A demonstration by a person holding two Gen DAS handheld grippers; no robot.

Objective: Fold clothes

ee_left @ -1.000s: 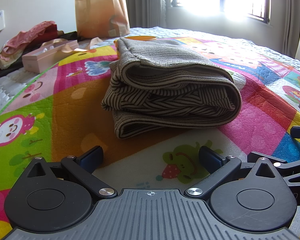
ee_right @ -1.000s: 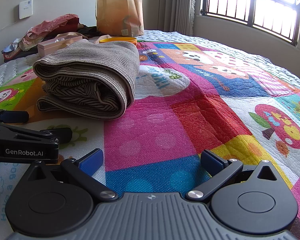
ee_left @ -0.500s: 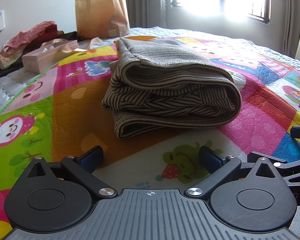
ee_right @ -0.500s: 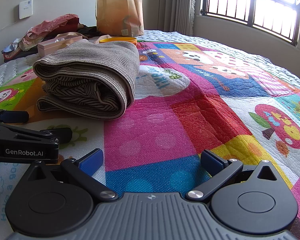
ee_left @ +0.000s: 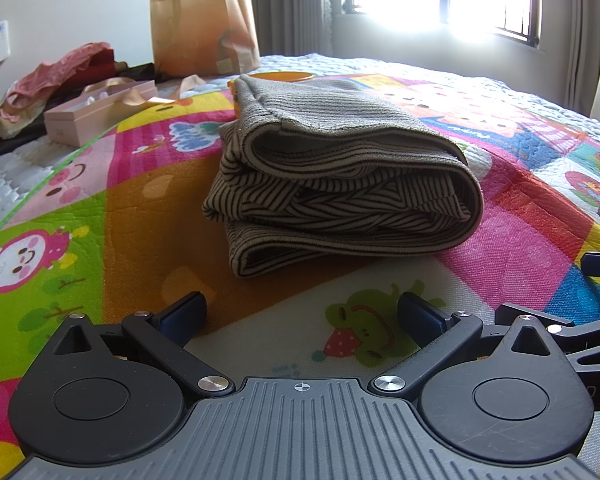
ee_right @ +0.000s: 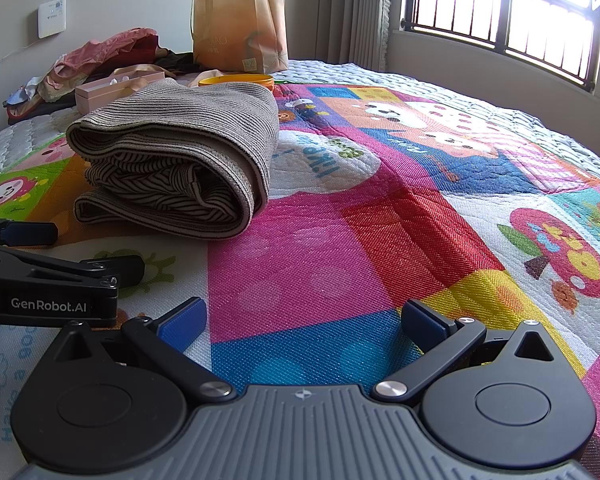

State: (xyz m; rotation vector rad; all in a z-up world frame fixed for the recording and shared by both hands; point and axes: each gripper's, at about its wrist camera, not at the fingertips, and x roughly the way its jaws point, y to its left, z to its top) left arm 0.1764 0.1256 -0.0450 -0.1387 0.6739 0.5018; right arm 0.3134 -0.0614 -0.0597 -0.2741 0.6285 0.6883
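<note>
On the colourful quilt [ee_left: 132, 208], a folded striped garment [ee_left: 340, 192] lies ahead of both grippers; left gripper [ee_left: 300, 316] and right gripper [ee_right: 302, 320] rest spread wide, holding nothing.

Folded garment [ee_left: 340, 184]: ribbed knit cloth, matt, taupe outside, striped inside. Quilted mat [ee_right: 380, 248]: woven cloth, coarse printed weave. Left gripper [ee_left: 300, 316]: matt black plastic, ridged grey base, shiny metal rivets. Bag [ee_left: 204, 24], upper left: smooth brown paper. Pink box [ee_left: 96, 114]: matt card.
</note>
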